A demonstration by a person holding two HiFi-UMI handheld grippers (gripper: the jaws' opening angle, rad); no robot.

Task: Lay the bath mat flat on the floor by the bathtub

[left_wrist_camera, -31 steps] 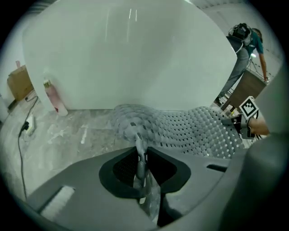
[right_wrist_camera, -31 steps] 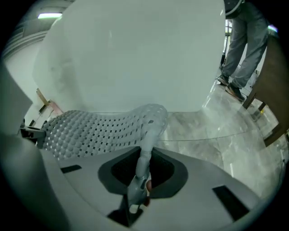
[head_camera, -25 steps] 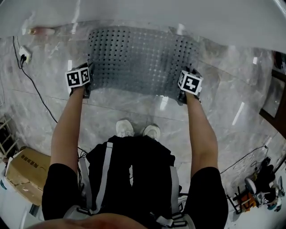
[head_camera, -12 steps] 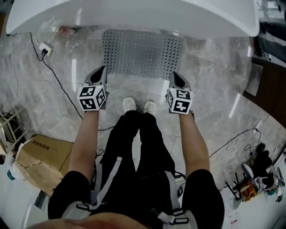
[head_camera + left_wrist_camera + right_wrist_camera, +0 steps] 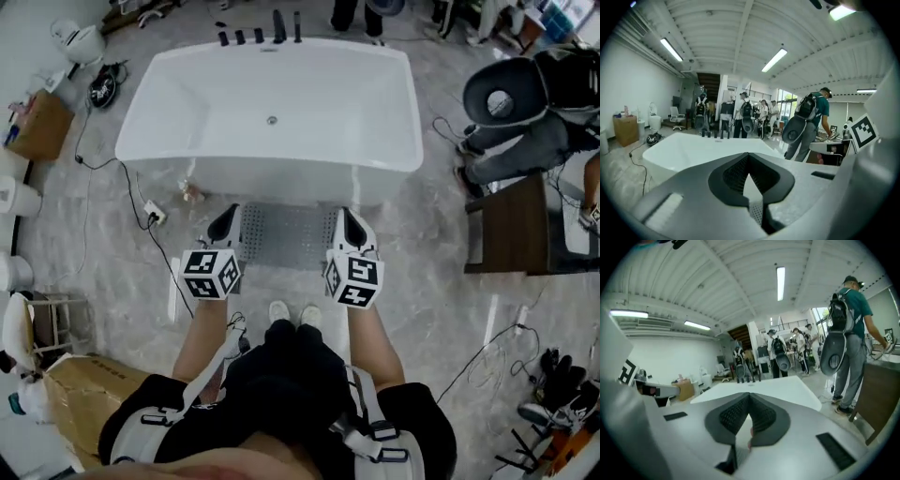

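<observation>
Bathtub (image 5: 272, 103): white, stands beyond both sets of fingertips, its near wall just past them in the head view

Bath mat (image 5: 286, 234): grey, perforated, lies flat on the marble floor (image 5: 422, 281) against the foot of the tub. From above it shows in the space between my two grippers, below them, and neither touches it

Left gripper (image 5: 226, 223): I find its pads (image 5: 733, 173) pressed together tip to tip, with nothing pinched between them. It points toward the tub, off the mat's left edge

Right gripper (image 5: 348, 225): pads (image 5: 733, 416) likewise pressed together and empty, off the mat's right edge

Change noted: a second ago I was bent low, each gripper down at a short edge of the mat with its fingers partly spread. Now both are raised clear and closed, and the mat looks far smaller under them
</observation>
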